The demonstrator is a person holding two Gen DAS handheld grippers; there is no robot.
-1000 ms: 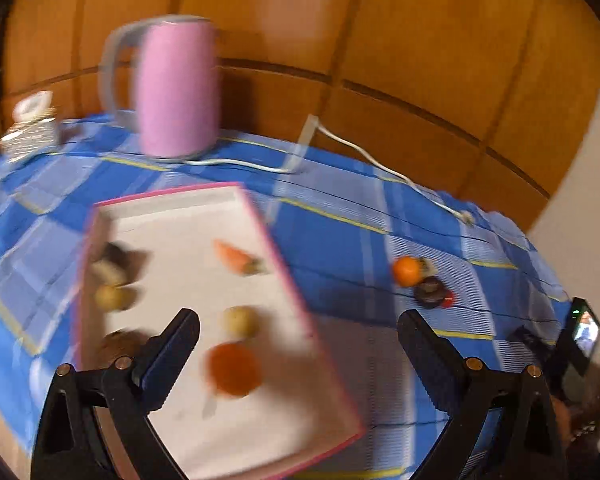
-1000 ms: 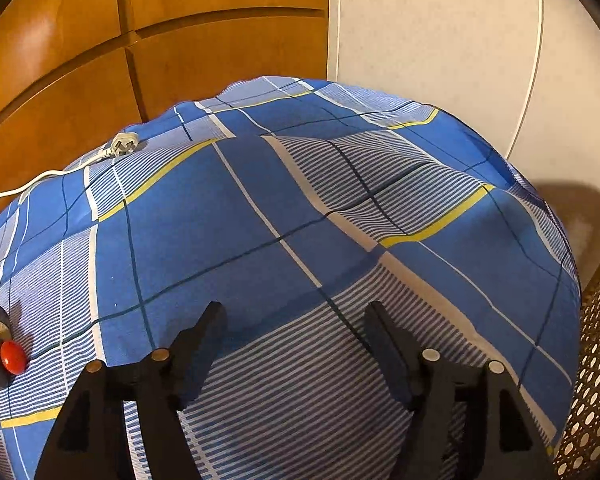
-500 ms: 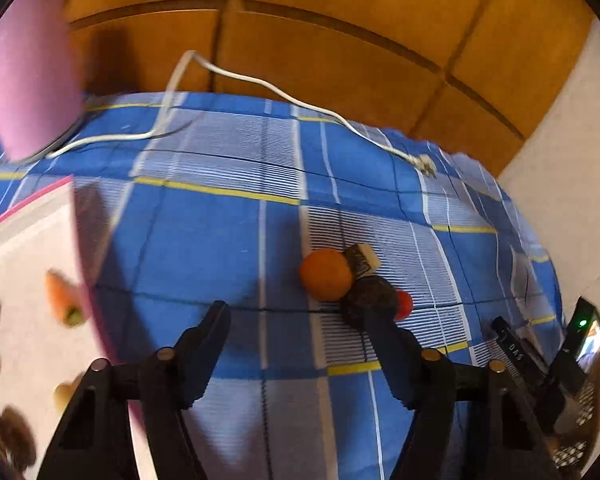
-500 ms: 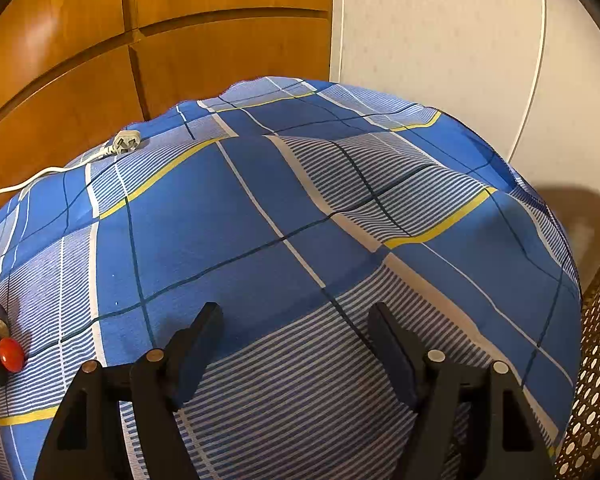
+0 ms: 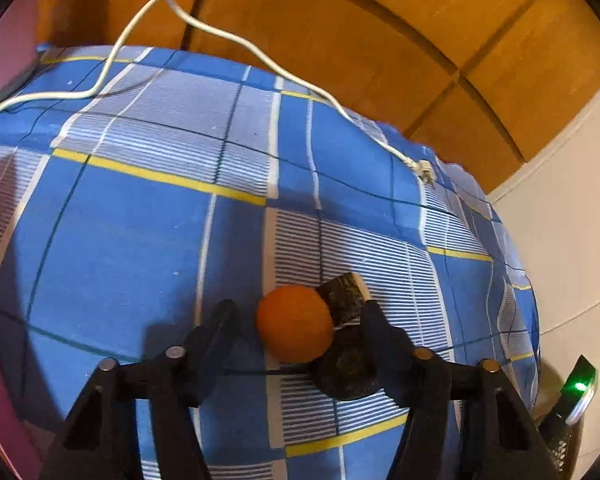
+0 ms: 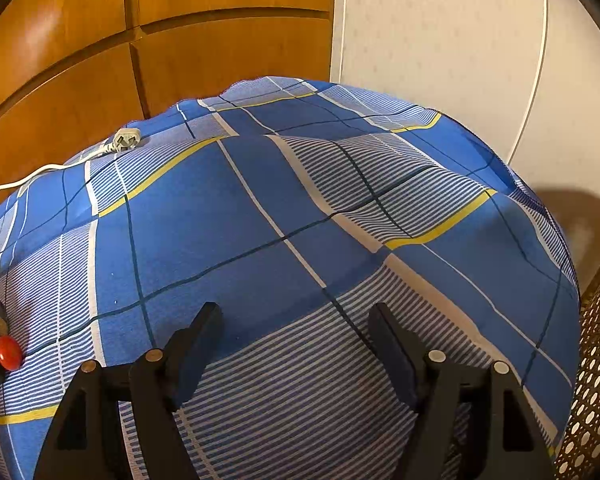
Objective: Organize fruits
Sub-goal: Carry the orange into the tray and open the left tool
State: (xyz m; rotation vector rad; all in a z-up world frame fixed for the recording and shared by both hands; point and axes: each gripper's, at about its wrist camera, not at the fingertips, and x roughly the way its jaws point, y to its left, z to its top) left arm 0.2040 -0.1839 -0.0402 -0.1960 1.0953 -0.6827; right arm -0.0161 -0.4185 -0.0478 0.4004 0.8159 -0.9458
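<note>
The left claw (image 5: 296, 320) is closing around an orange fruit (image 5: 295, 323) lying between its jaws on the blue checked cloth (image 5: 140, 232), not yet pinched. The right claw (image 6: 296, 332) hangs open over bare cloth, holding nothing. Judging by the dark fruits (image 5: 346, 368) and a red one (image 6: 7, 353) loose beside the orange, sorting remains unfinished.

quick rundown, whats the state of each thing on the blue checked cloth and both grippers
left gripper: jaws closing around the orange, gap still showing
orange: resting on the cloth, touching the dark fruit
dark fruit: on the cloth, untouched
white plug: unplugged, lying on the cloth
right gripper: jaws open, empty
</note>
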